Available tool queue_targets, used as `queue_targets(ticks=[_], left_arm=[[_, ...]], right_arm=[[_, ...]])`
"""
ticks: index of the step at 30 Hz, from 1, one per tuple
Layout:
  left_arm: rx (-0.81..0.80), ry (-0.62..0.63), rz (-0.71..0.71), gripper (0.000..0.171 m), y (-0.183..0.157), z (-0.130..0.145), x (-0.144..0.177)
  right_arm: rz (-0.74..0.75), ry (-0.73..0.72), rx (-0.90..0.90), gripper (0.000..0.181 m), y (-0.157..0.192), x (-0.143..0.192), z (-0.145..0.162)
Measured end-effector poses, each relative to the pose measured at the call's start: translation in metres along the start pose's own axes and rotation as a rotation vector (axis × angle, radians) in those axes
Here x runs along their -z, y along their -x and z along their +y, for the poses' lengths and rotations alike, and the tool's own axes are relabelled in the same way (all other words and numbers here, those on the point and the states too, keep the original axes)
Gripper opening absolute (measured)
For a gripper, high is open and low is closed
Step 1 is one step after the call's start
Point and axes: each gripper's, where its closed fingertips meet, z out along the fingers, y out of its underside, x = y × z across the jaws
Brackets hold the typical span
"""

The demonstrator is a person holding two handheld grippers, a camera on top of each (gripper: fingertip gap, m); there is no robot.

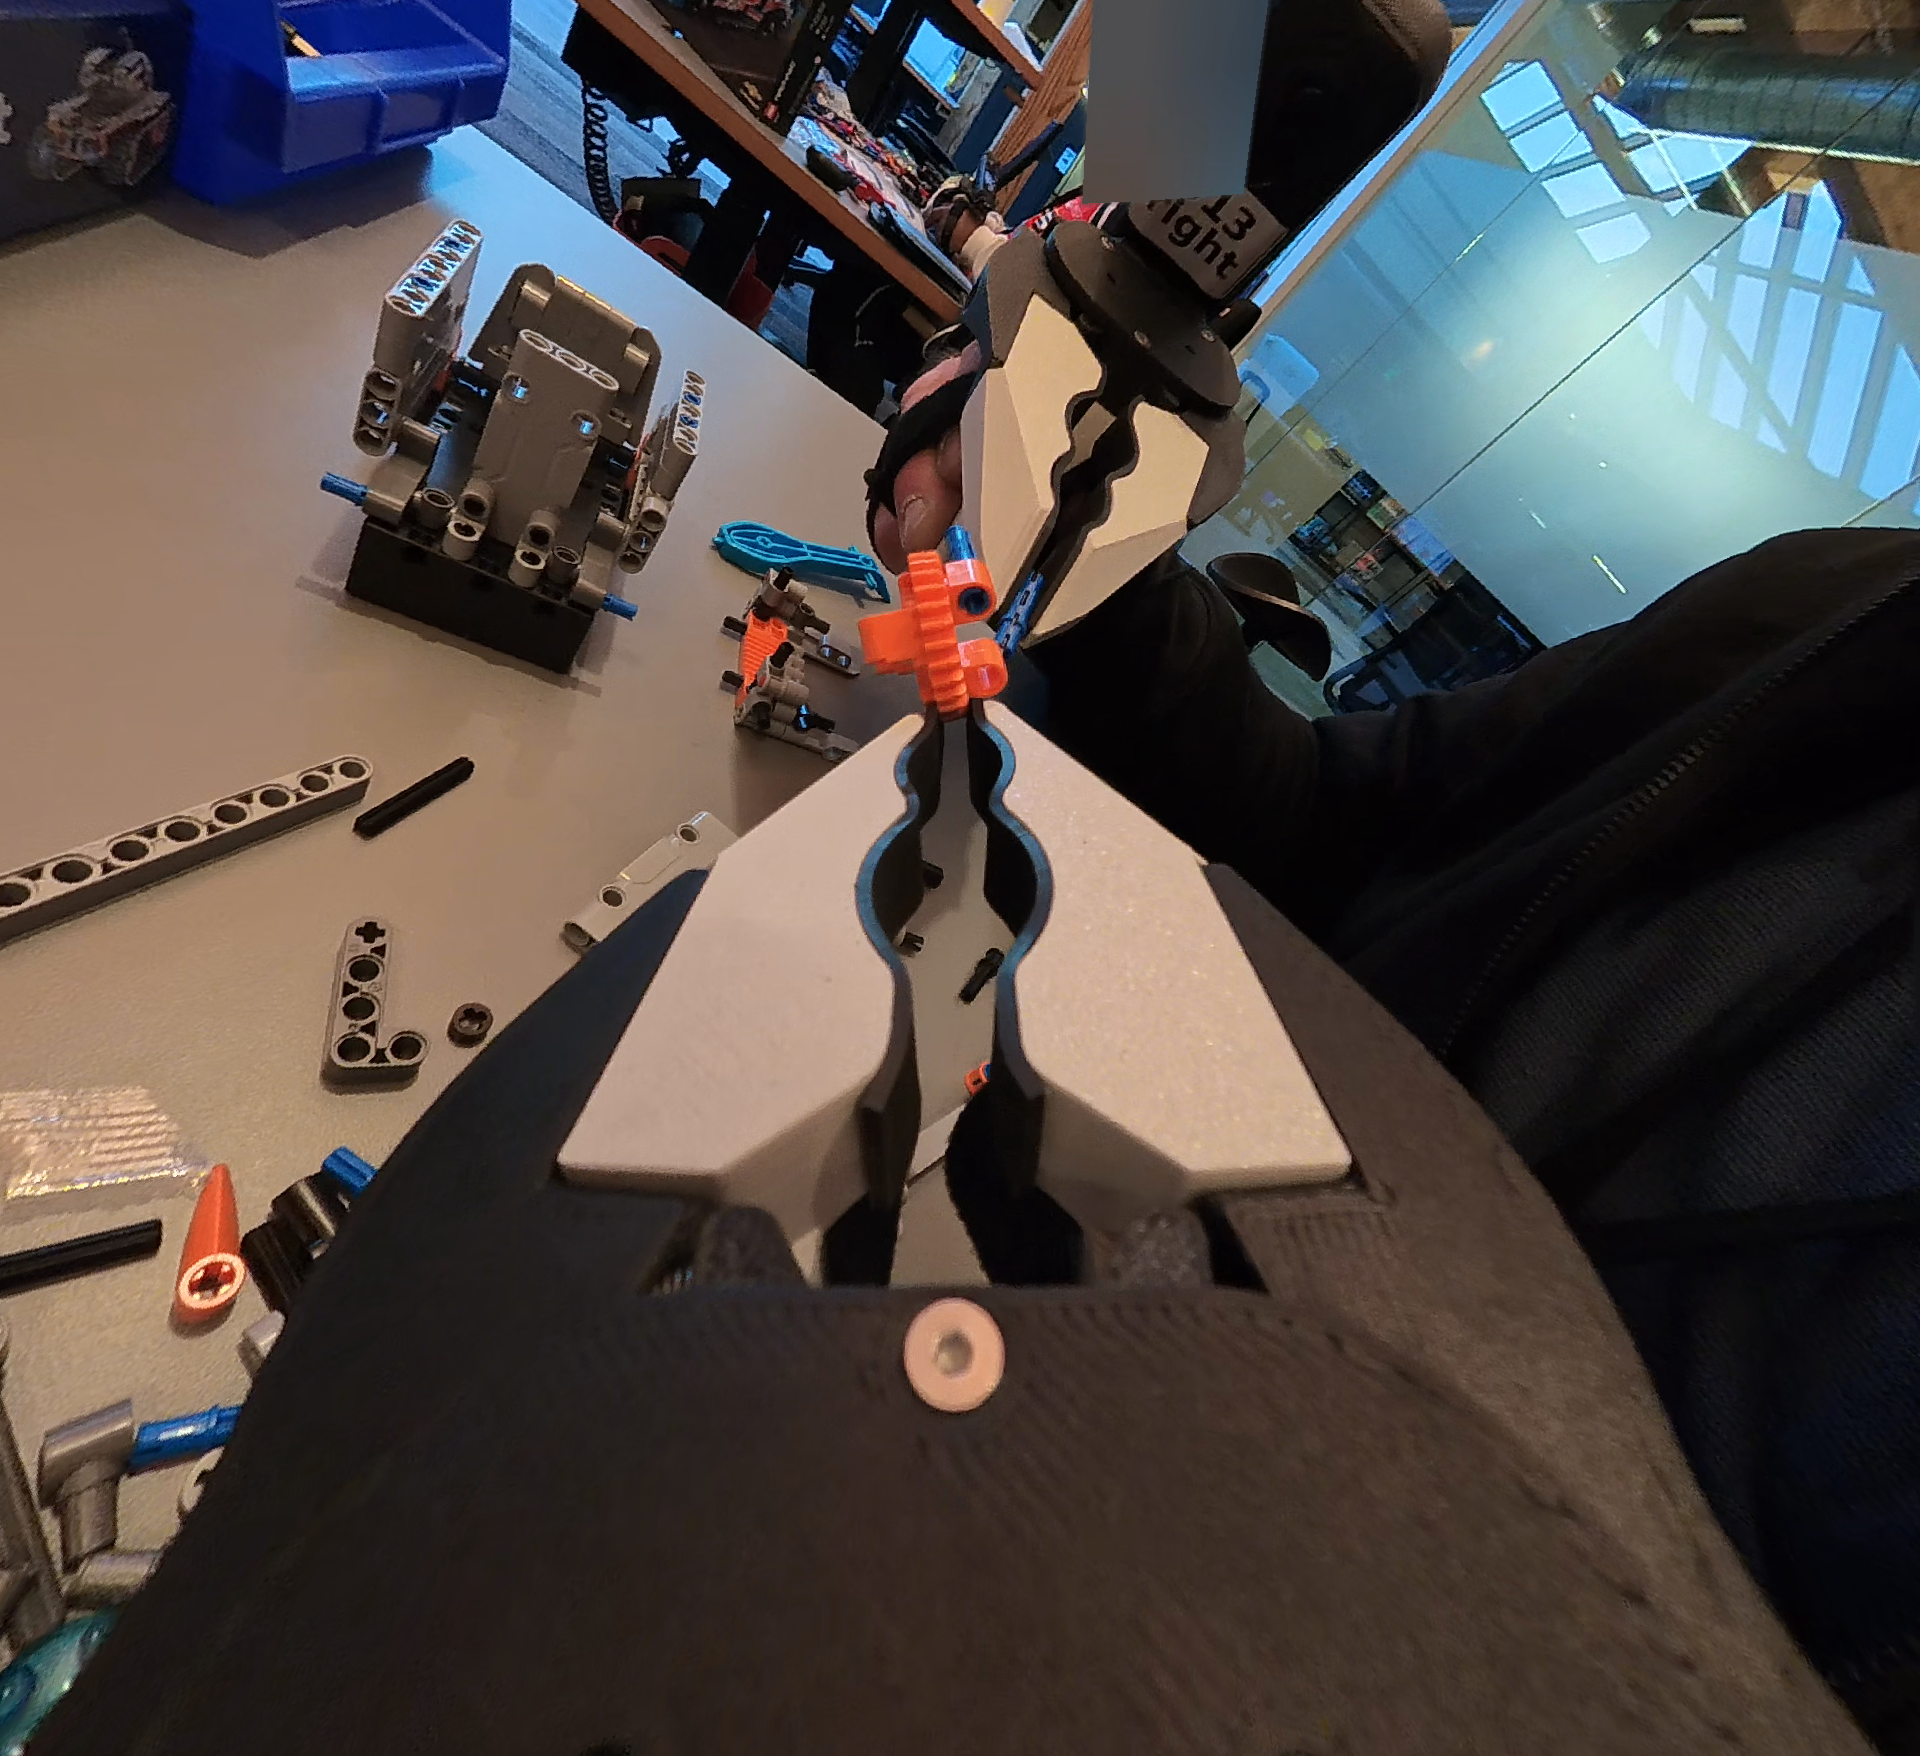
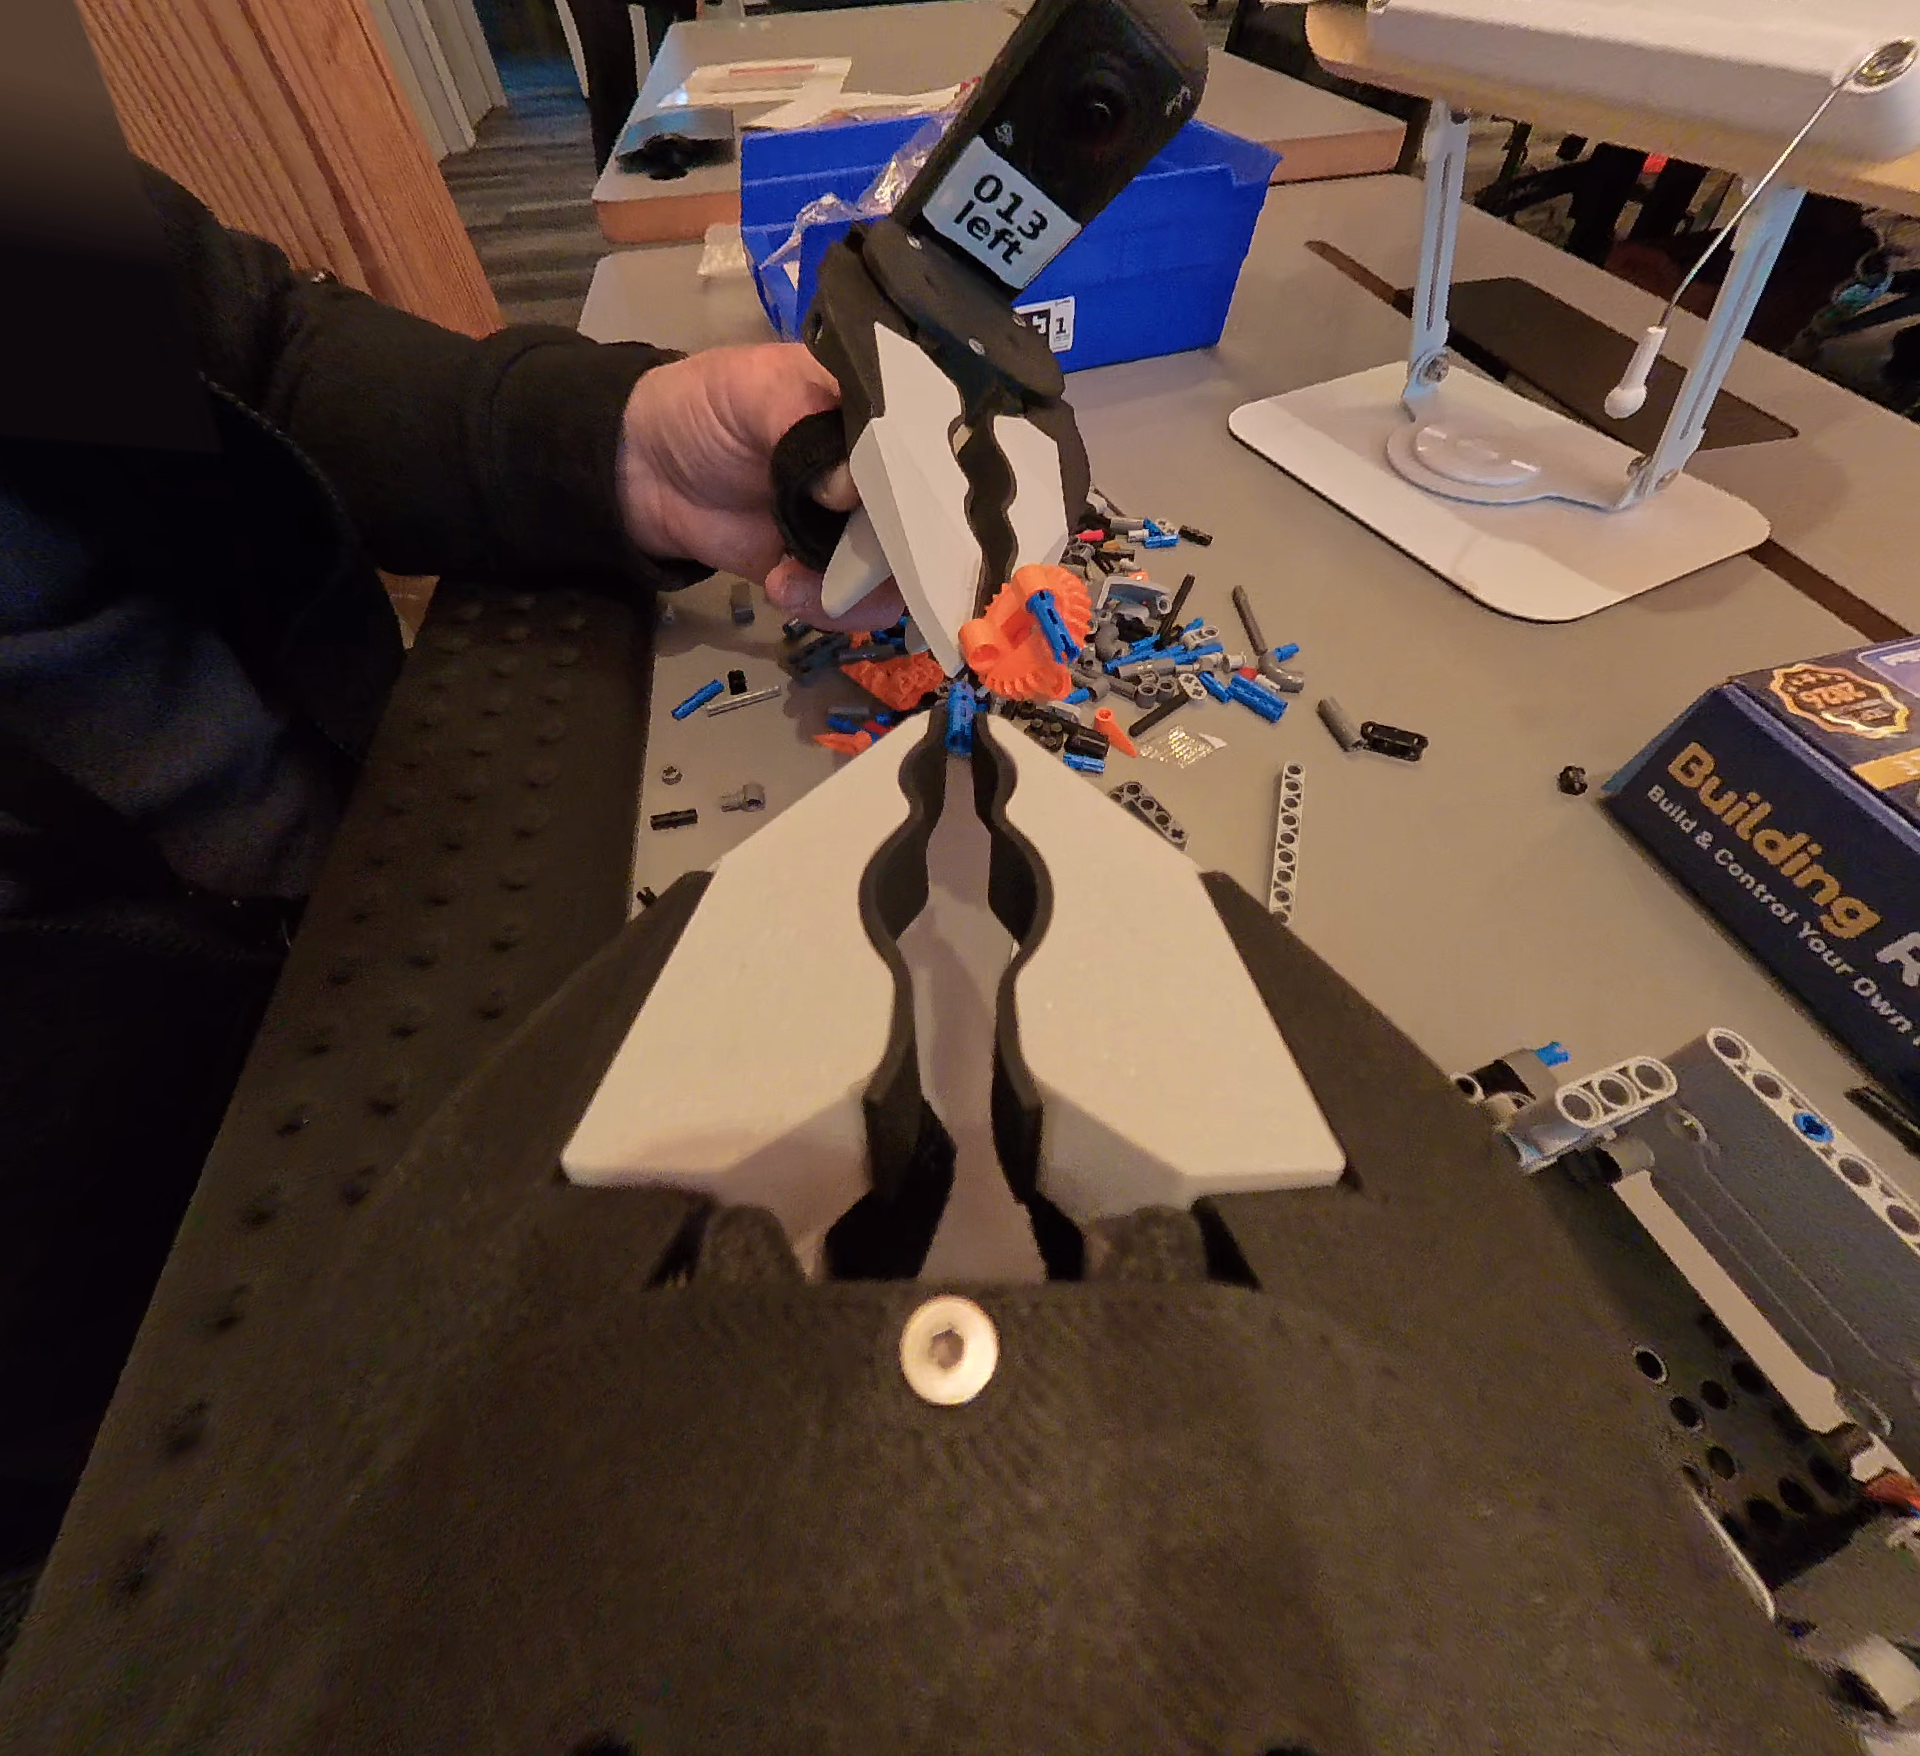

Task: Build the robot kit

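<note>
The left gripper [image 1: 948, 714] was clamped by its fingertips on an orange gear [image 1: 932, 631], held above the grey table [image 1: 208, 719]. The gear carried orange connector lugs and a blue pin [image 1: 961, 553] seated in one lug. In the right wrist view the same gear [image 2: 1023, 631] sat at the tips of the left gripper [image 2: 961, 636], which a hand [image 2: 717, 459] in a dark sleeve gripped. The right gripper [image 2: 961, 719] was closed on a second blue pin [image 2: 959, 719], just beside the gear; whether the pin touched the gear could not be told. From the left wrist view the right gripper [image 1: 1023, 620] stood close against the gear's far side, with the tip of its blue pin showing. On the table behind lay a grey and black assembly [image 1: 509, 459], a long grey beam [image 1: 177, 839], an L-shaped beam [image 1: 369, 1005], a black axle [image 1: 414, 797], an orange cone [image 1: 213, 1244] and a teal part [image 1: 795, 551]. A pile of small blue, grey and orange parts [image 2: 1143, 667] lay under the grippers. A blue bin [image 2: 1143, 241] stood further back, a white stand [image 2: 1507, 459] with an open booklet to the right, and a blue box [image 2: 1787, 833] at the right edge.
</note>
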Motion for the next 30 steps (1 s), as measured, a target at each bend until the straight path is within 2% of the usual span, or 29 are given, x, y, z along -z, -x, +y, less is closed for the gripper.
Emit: queue_targets(ticks=[11,23,30], left_arm=[[-0.017,0.019,-0.028,0.002,0.002,0.003,0.003],[-0.031,0.057,-0.098,0.002,0.010,0.014,0.024],[-0.039,0.064,-0.111,0.002,0.010,0.014,0.026]], right_arm=[[-0.009,0.018,-0.011,0.003,0.000,-0.002,0.005],[-0.076,0.320,0.035,0.003,0.016,-0.033,0.062],[-0.085,0.404,0.046,0.003,0.018,-0.038,0.079]])
